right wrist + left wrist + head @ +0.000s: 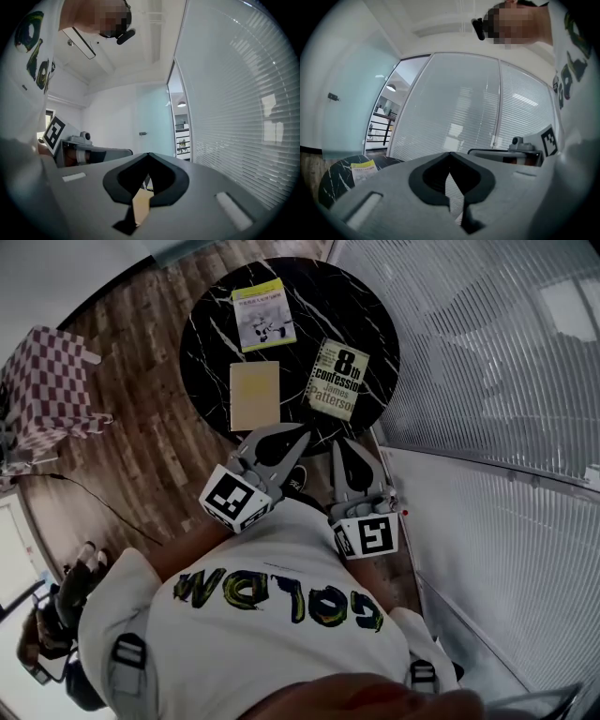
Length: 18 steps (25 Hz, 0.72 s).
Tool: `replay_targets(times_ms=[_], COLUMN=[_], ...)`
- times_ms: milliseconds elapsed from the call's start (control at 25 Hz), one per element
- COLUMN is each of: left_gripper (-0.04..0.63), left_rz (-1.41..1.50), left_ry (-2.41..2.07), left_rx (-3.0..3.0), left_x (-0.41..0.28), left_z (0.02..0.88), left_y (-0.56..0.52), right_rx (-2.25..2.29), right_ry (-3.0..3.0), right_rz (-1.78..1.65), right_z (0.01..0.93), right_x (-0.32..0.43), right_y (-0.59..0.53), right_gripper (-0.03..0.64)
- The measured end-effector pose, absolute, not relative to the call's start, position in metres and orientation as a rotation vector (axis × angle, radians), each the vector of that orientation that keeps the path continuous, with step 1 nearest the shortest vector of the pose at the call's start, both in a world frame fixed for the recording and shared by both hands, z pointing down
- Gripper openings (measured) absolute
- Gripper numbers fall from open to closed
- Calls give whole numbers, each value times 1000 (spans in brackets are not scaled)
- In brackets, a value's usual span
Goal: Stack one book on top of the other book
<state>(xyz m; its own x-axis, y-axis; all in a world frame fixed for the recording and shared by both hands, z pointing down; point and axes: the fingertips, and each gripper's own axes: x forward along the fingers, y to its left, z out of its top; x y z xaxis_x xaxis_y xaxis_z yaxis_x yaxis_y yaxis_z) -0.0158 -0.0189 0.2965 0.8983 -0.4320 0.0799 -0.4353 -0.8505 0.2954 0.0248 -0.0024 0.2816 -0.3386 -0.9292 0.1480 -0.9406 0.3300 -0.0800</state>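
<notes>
Jaws together and empty on left gripper (292,435) and right gripper (350,446), tan book (254,396) just ahead of left, long axis pointing away, Patterson book (337,379) ahead of right.

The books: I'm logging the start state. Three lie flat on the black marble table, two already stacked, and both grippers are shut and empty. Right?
None are stacked. The head view shows the yellow-green book, the tan book and the 8th Confession paperback lying apart on the black marble table. The left gripper and right gripper are indeed shut and empty.
</notes>
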Motion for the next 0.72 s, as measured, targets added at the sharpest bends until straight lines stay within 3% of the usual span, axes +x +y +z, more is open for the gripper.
replay_targets(times_ms=[720], left_gripper=[2], left_rz=[133], left_ry=[-598], left_rx=[2718], left_x=[5], left_z=[324], left_y=[-4], right_rx=[1795], right_ry=[-2445], right_rz=[358], right_z=[308], right_x=[45], right_y=[16], right_gripper=[2])
